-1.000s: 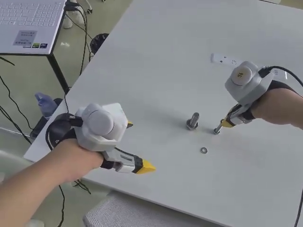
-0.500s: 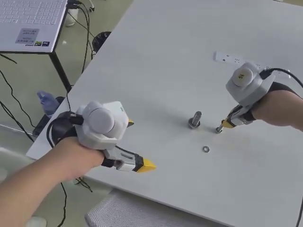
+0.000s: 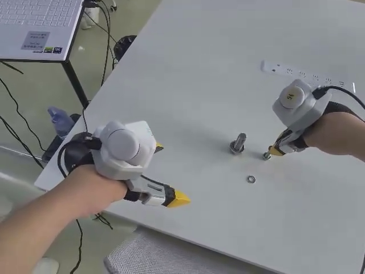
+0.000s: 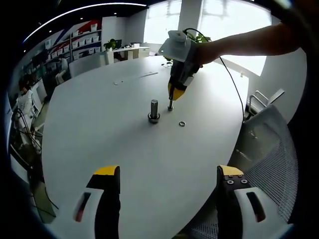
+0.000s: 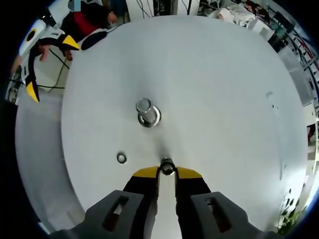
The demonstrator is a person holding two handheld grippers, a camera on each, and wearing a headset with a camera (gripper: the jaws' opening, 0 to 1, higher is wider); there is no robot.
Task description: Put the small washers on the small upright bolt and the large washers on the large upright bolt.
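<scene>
The large upright bolt [image 3: 238,142] stands mid-table, and the small upright bolt [image 3: 266,155] stands just to its right. My right gripper [image 3: 274,152] is at the top of the small bolt [image 5: 167,172], its jaws close together on a small round metal piece that looks like a small washer [image 5: 167,166]. Another small washer [image 3: 251,179] lies flat in front of the bolts. My left gripper [image 3: 168,174] hovers open and holding nothing near the table's front left edge, well apart from the large bolt [image 4: 154,110].
A white power strip [image 3: 308,74] lies at the far right of the white table [image 3: 188,74]. Off the table's left side are a laptop [image 3: 34,25] on a stand, cables and a blue bottle [image 3: 59,121]. A mesh chair [image 3: 148,257] sits below the front edge.
The head camera has drifted a little. My right gripper has closed in slightly on the small bolt's top. The left gripper has held its place.
</scene>
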